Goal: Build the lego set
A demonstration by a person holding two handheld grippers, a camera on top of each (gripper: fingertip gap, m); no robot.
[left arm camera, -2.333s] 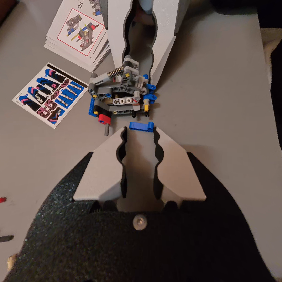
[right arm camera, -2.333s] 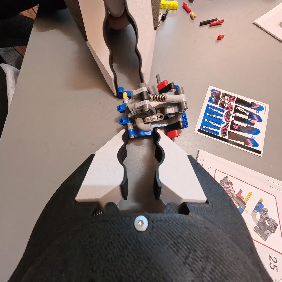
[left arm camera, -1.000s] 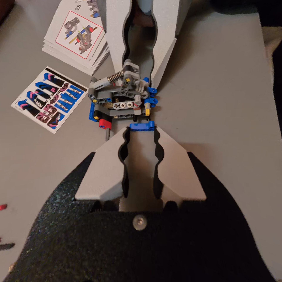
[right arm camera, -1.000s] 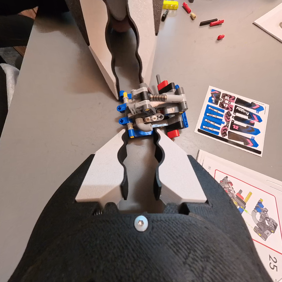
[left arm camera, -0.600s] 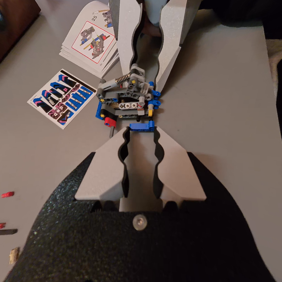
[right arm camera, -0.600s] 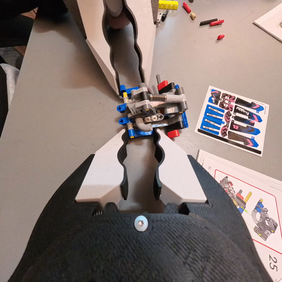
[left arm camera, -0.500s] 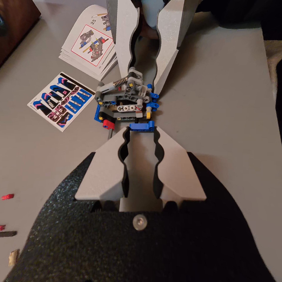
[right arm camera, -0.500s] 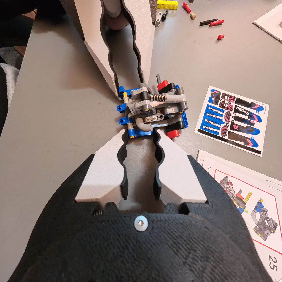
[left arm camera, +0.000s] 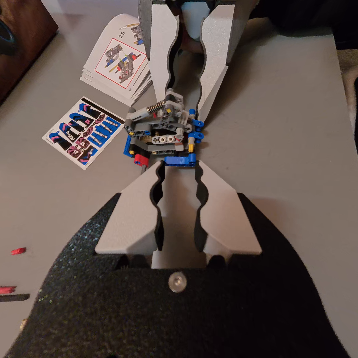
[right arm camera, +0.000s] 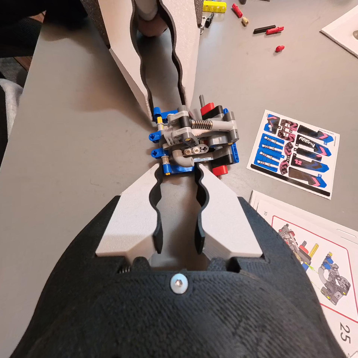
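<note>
The part-built lego assembly [left arm camera: 160, 133], grey, black and blue with a spring shock, sits on the grey table between both grippers. My left gripper [left arm camera: 179, 164] is shut on a small blue beam [left arm camera: 179, 161] and holds it against the near side of the assembly. My right gripper [right arm camera: 178, 167] is shut on the blue lower edge of the assembly [right arm camera: 193, 139]. In the right wrist view the left gripper [right arm camera: 167, 110] comes in from the far side with the blue beam [right arm camera: 164, 114] at its tips. In the left wrist view the right gripper [left arm camera: 181, 107] stands behind the assembly.
A sticker sheet [left arm camera: 83, 132] and an open instruction booklet [left arm camera: 116, 64] lie beside the assembly; they also show in the right wrist view [right arm camera: 292, 153] [right arm camera: 310, 261]. Loose red and black pins [right arm camera: 275, 30] and a yellow beam [right arm camera: 214, 5] lie farther off. The table edge [right arm camera: 29, 77] runs on the left. My hands' fingertips stand some 5 centimetres from each other.
My left gripper closed around the blue beam that lay loose on the table and carried it up against the assembly. The right gripper and assembly stayed put.
</note>
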